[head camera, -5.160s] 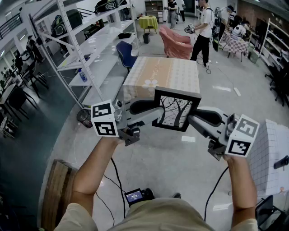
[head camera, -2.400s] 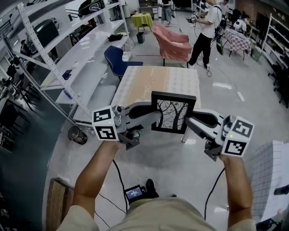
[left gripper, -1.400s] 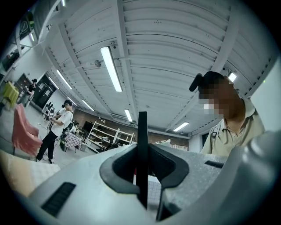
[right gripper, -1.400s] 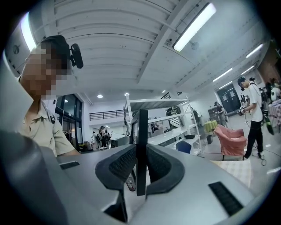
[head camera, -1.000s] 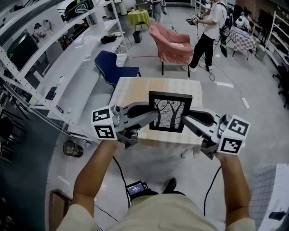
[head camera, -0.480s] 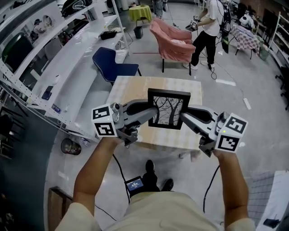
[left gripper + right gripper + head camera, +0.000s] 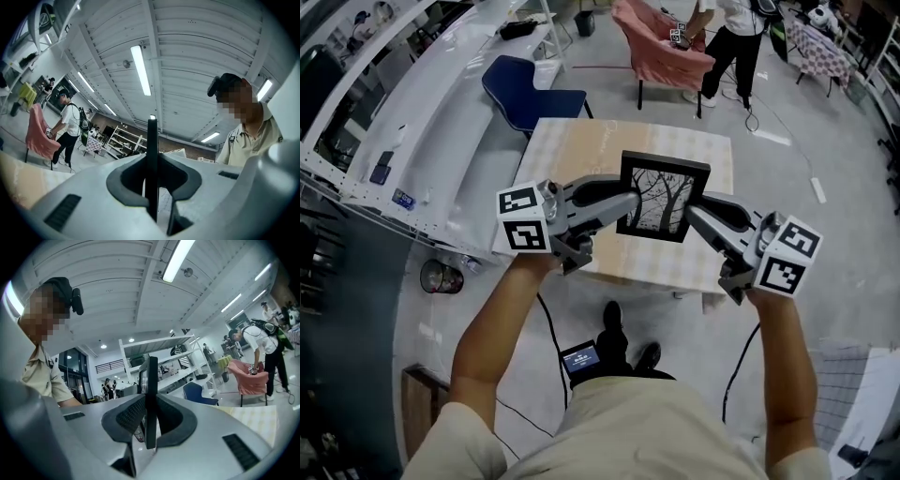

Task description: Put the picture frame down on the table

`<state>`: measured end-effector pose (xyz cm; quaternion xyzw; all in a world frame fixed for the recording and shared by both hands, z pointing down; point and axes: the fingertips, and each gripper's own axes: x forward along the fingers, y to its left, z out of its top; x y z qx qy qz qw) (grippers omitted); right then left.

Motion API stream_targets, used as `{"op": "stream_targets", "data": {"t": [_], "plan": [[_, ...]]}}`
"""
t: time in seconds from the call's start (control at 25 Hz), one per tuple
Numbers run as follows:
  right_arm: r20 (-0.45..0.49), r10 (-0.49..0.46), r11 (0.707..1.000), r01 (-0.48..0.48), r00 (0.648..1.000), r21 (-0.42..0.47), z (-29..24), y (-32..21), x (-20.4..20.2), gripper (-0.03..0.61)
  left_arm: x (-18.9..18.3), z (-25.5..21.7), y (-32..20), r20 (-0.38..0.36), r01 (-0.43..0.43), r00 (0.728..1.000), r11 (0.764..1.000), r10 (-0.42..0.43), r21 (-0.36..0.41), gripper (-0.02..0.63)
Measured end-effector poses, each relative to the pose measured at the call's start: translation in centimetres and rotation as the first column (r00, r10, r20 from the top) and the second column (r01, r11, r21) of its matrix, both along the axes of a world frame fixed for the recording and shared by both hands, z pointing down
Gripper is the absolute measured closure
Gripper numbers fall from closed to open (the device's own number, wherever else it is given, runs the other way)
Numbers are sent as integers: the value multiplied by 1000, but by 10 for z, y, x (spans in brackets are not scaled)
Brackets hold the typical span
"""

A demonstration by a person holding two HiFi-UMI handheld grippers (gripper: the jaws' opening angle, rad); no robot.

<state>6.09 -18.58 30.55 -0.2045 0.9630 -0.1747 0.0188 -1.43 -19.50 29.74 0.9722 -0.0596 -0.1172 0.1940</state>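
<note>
Wide grey-floored hall, with long white shelving (image 7: 422, 112) down the left side, a blue chair (image 7: 525, 94) and a pink armchair (image 7: 661, 42) beyond, and a person (image 7: 727, 23) standing by the armchair. Nearer, a worktop (image 7: 581, 150) under a pale patterned cloth. Above its near half, seemingly held clear of the surface and roughly upright, the black picture frame (image 7: 663, 197), tree print facing the head camera. Pinched at its left edge by the left gripper (image 7: 623, 204) and at its right edge by the right gripper (image 7: 698, 214); in both gripper views, jaws clamped tight on the thin dark edge of the frame. Judged as the lowering step, not yet finished. To do it well: bring both grippers down together and level, tipping the frame back for a flat landing rather than a corner strike; aim for the middle of the worktop, away from the near edge; loosen the jaws only after contact with the cloth, both at once, to avoid dragging either side. No brand, label or lettering legible anywhere; only black-and-white square markers on the gripper cubes, plus a small lit screen (image 7: 581, 358) on the floor, too small to read.
</note>
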Motion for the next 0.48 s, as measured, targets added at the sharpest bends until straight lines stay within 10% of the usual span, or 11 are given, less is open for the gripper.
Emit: {"op": "stream_targets", "data": {"t": [0.48], "plan": [[-6,21,986,-22,1000,-166,91,-49,-26,514,-25,92,-51,27,14,1000,987,-10,-163,538]]}}
